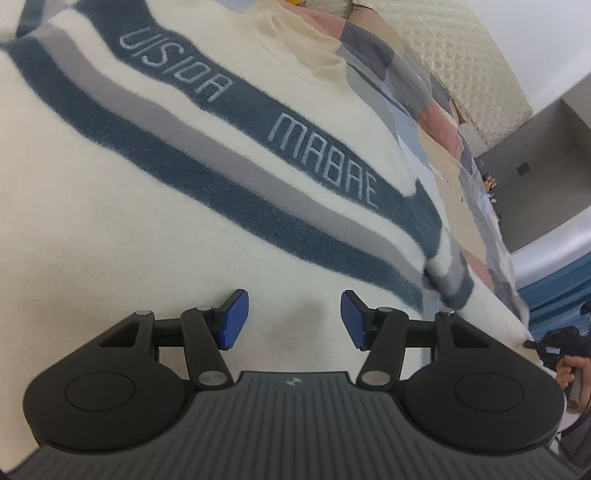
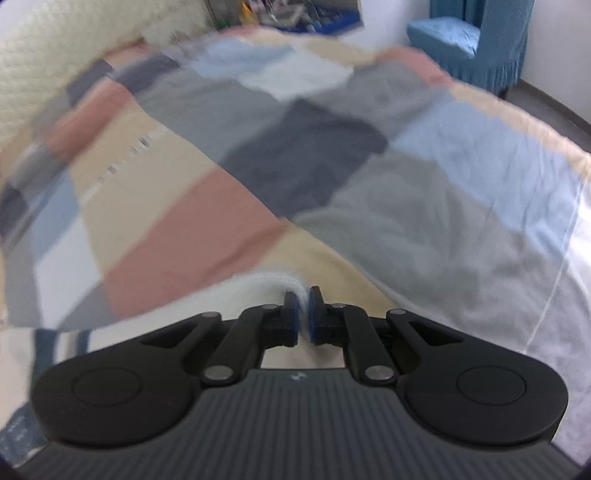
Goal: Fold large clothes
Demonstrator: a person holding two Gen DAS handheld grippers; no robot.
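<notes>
A cream sweater (image 1: 122, 206) with dark blue and grey stripes and pale lettering lies spread on the bed and fills the left wrist view. My left gripper (image 1: 294, 319) is open just above its cream body, holding nothing. My right gripper (image 2: 302, 317) is shut on a white edge of the sweater (image 2: 258, 286) and holds it over the bed. The sweater's striped part (image 2: 55, 338) shows at the lower left of the right wrist view. The right gripper (image 1: 554, 347) and the hand holding it show at the right edge of the left wrist view.
A patchwork bedspread (image 2: 295, 158) in pink, beige, grey and blue covers the bed. A cream quilted headboard (image 1: 461, 62) stands at its end. A blue covered chair (image 2: 476, 40) stands by the wall at the far right. Clutter sits beyond the bed (image 2: 295, 14).
</notes>
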